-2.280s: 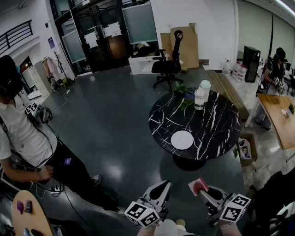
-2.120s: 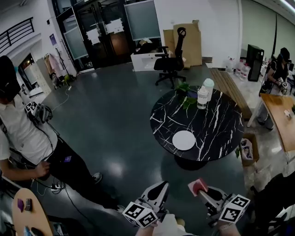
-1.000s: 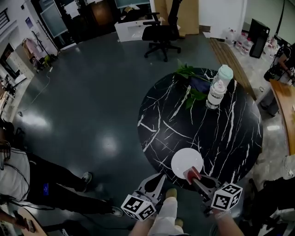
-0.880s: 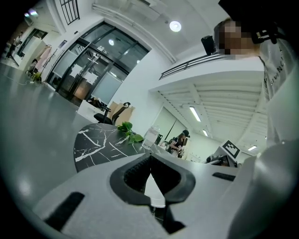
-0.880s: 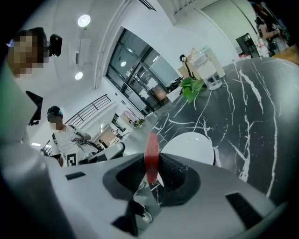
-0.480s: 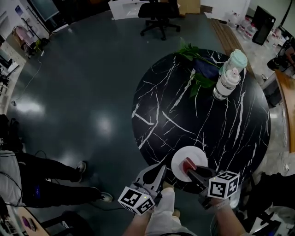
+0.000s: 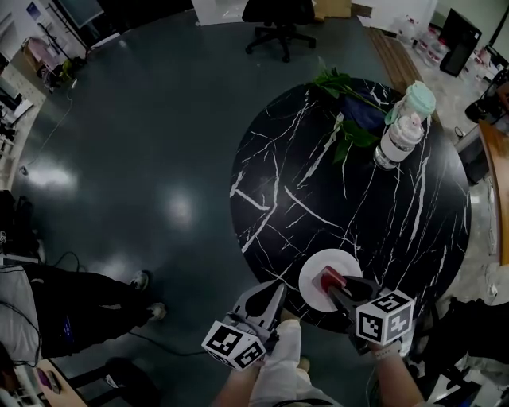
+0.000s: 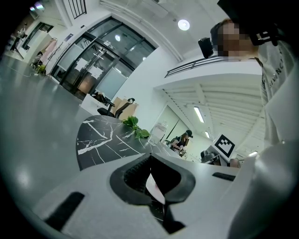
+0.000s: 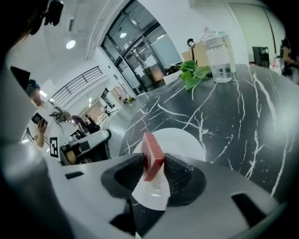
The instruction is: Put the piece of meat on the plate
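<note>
The piece of meat [image 7: 328, 278], a red block, stands on edge between the jaws of my right gripper [image 7: 331, 281], low over the white plate [image 7: 334, 261] near the front rim of the black marble table [image 7: 318, 175]. In the right gripper view the meat [image 9: 152, 154] sits upright between the pads, the plate [image 9: 180, 140] right behind it. The jaws are opening and the pads no longer squeeze it. My left gripper [image 7: 276, 286] hangs shut and empty just off the table's edge, left of the plate; its jaws [image 8: 150, 175] meet at the tips.
At the table's far side stand a clear bottle with a pale green cap [image 7: 402, 131] and a spray of green leaves [image 7: 342, 87]. An office chair [image 7: 278, 20] is beyond the table. A person stands at the left [image 7: 48, 318] on the dark glossy floor.
Both grippers came up to the table's edge and sank. The right one carried the meat from the plate's near rim onto the plate, and its jaws have widened a little.
</note>
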Demonstrator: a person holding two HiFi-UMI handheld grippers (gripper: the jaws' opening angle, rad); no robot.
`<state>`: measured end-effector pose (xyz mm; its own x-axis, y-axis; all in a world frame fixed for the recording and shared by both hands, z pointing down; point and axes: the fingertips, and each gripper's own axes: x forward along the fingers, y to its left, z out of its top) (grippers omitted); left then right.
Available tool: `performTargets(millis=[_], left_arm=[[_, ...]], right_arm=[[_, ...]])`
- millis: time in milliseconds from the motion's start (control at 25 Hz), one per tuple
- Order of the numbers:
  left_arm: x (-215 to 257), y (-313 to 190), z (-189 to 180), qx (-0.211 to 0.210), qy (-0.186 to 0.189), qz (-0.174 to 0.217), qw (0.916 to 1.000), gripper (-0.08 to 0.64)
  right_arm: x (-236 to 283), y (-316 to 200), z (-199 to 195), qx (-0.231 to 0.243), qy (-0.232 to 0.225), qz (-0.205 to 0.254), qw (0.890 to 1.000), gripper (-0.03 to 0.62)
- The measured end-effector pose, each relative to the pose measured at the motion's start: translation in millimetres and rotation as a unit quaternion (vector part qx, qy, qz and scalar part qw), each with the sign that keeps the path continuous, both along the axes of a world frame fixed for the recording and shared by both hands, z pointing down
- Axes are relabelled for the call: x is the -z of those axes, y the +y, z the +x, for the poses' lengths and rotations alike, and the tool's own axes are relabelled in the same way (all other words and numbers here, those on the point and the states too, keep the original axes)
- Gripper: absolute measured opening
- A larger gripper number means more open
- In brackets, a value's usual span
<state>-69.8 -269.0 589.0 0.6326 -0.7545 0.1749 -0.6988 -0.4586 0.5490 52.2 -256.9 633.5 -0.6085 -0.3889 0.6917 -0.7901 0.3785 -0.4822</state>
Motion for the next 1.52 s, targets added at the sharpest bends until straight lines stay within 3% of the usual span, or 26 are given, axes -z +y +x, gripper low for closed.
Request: performTargets(millis=[160,240,560,840,1080,1280,1520], left_arm=[[7,5,-1,0.002,0.003,0.004,1.0000,0.008],[10,9,0,0.002,0.004,0.009,0.9999,0.008],[37,38,5,0.005,0.005,0.031,0.9995,0.008],[67,87,19,-0.003,0.006,0.059,0.9982,0.008],[104,143,44,-0.029,0.009,0.084,0.9960,0.008],[139,184,71,-0.061,0.016,0.115,0.9914,0.008],[178,218,84,-0.072,0.022,0.158,0.9845,0.008]], right_arm=[[4,-5,9,0.014,0.067,0.050,0.996,0.153],[10,-7,13,0.011,0.076,0.069,0.995,0.178],[53,14,17,0.006,0.059,0.123,0.991,0.209],[97,66,9,0.013,0.000,0.156,0.988,0.204],[153,118,17,-0.001,-0.030,0.208,0.978,0.034],[207,159,18,-0.005,-0.062,0.265,0.962,0.012],[247,202,17,0.007,-0.064,0.310,0.949,0.012]])
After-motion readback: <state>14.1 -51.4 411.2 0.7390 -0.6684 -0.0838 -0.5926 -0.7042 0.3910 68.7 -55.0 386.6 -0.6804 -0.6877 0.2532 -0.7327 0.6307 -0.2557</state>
